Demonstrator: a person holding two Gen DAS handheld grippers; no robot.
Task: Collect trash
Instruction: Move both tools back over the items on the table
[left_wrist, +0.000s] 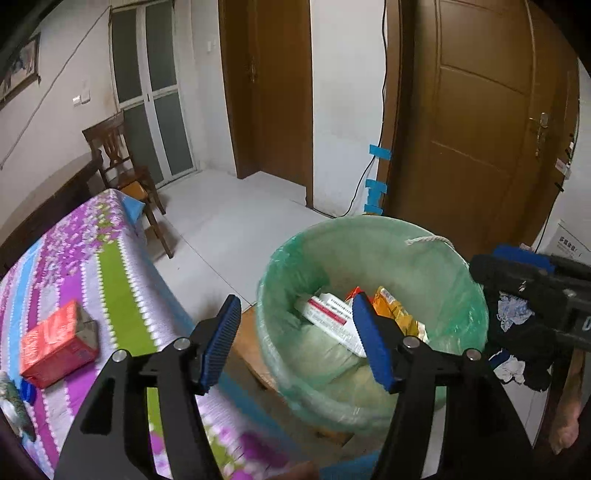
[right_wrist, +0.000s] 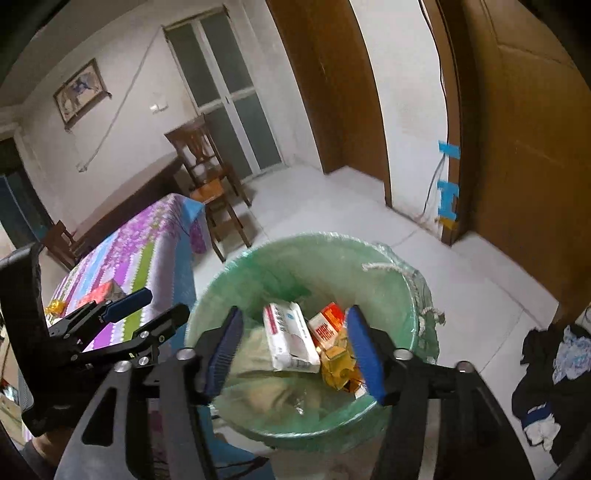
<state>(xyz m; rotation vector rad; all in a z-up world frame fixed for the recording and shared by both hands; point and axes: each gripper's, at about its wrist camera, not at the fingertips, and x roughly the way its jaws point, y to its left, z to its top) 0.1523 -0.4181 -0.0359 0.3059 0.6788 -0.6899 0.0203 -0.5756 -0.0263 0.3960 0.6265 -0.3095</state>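
Both the left hand-held gripper (left_wrist: 295, 339) and the right hand-held gripper (right_wrist: 295, 350) hung spread and empty above the green-lined bin (right_wrist: 258, 266); a red box (left_wrist: 55, 347) lay left on the worktop (left_wrist: 114, 280).

Print on white carton (right_wrist: 290, 341) in green-lined bin (right_wrist: 258, 258) showing but too blurred to read, red lettering on orange box (right_wrist: 327, 325) likewise illegible, grey characters on white box (left_wrist: 569, 245) at right edge too small to make out
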